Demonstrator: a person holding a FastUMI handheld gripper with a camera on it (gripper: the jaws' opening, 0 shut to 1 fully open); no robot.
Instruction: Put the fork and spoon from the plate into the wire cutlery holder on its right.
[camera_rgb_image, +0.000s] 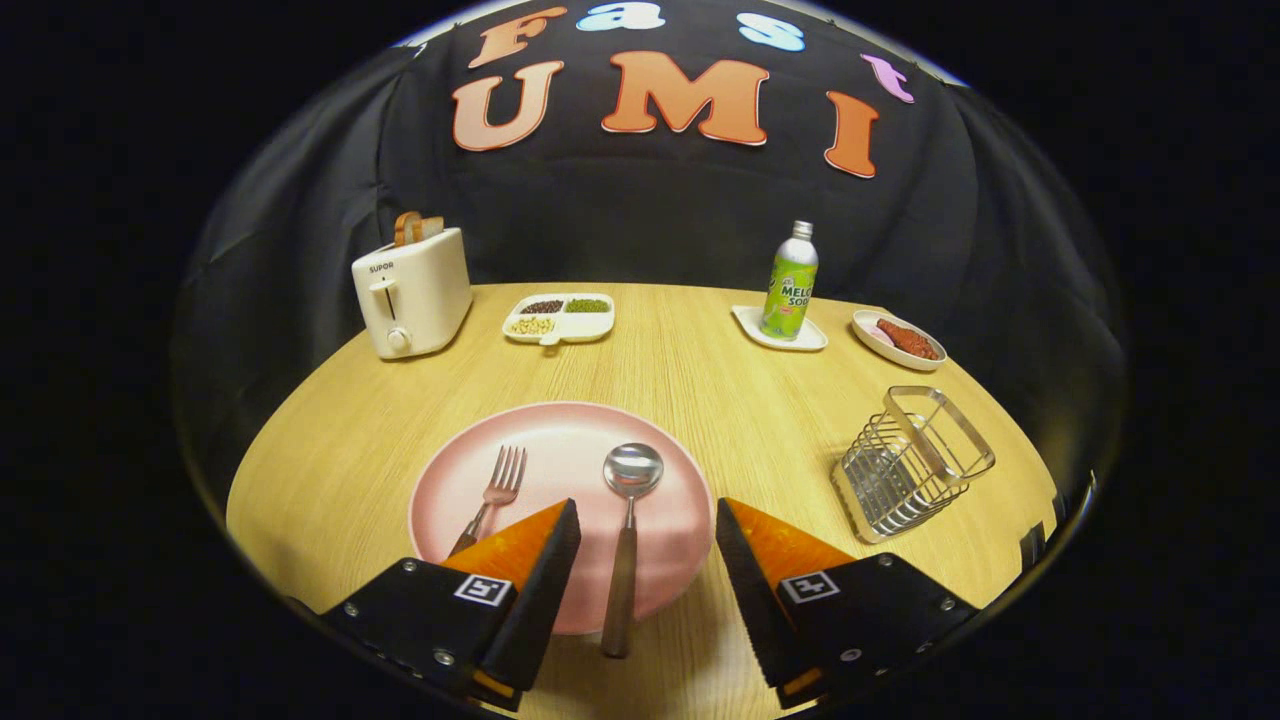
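A pink plate (560, 440) lies on the wooden table just ahead of my fingers. On it rest a fork (497, 487) at the left and a spoon (627, 530) at the right, both with dark handles pointing toward me. The fork's handle end is hidden behind my left finger. My gripper (647, 525) is open, and the spoon's handle lies in the gap between the fingers, touching neither. The wire cutlery holder (912, 462) stands on the table to the right of the plate, tilted in this view and holding nothing I can see.
Beyond the plate, a white toaster (412, 290) with bread stands at the far left. A divided tray of beans (560, 317) sits beside it. A green bottle (790, 282) stands on a small white dish, with a bowl of red food (898, 338) to its right.
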